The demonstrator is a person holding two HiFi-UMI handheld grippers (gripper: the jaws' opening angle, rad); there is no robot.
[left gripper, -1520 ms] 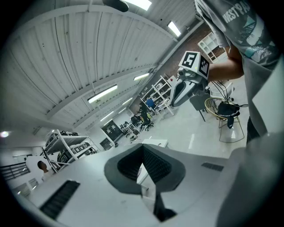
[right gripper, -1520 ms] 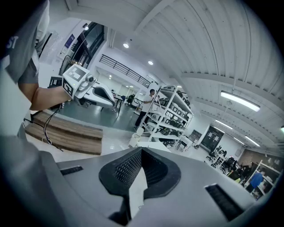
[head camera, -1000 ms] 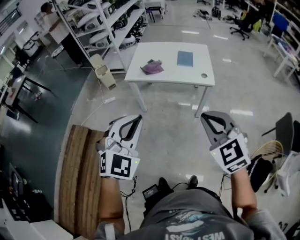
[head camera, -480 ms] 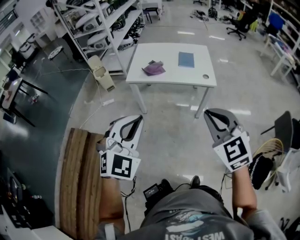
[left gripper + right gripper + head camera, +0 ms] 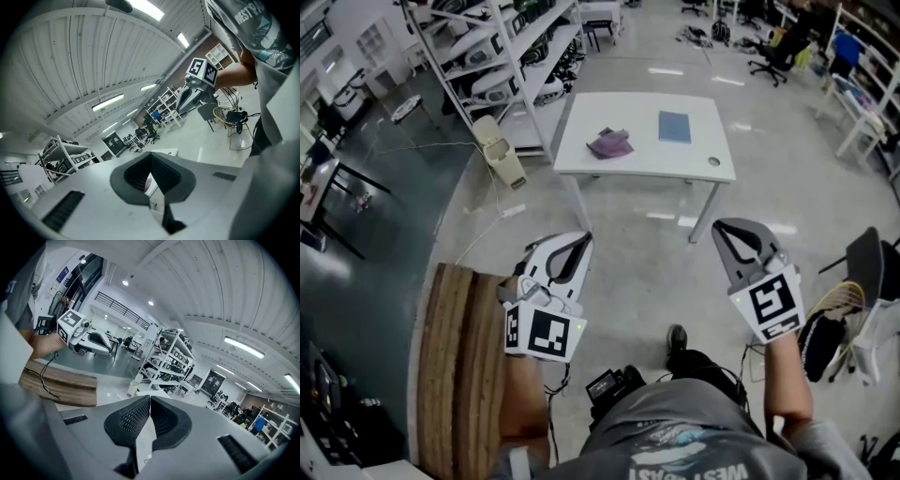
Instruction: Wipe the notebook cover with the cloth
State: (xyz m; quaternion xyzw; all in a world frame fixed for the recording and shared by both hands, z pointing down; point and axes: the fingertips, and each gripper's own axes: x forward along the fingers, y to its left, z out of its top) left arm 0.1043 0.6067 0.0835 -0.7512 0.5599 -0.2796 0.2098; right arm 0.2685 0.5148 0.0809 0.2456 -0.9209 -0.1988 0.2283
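Note:
A white table (image 5: 647, 161) stands on the floor well ahead of me. On it lie a crumpled purple cloth (image 5: 610, 143) on the left and a blue notebook (image 5: 674, 127) on the right, flat and apart. My left gripper (image 5: 579, 238) and right gripper (image 5: 725, 227) are held in the air above the floor, far short of the table, both pointing toward it. Each is shut with nothing between its jaws. In the left gripper view the left gripper (image 5: 151, 154) has its ribbed pads meeting at the tips; in the right gripper view the right gripper (image 5: 150, 397) looks the same.
A wooden bench (image 5: 455, 366) lies at my lower left. Metal shelving racks (image 5: 506, 56) and a white bin (image 5: 504, 150) stand left of the table. A black chair (image 5: 872, 258) and a wire basket (image 5: 834, 305) stand at the right. A small black device (image 5: 609, 382) hangs at my waist.
I have stepped toward the table, so it sits a little lower and nearer in the head view. Both grippers went forward with me and stay shut.

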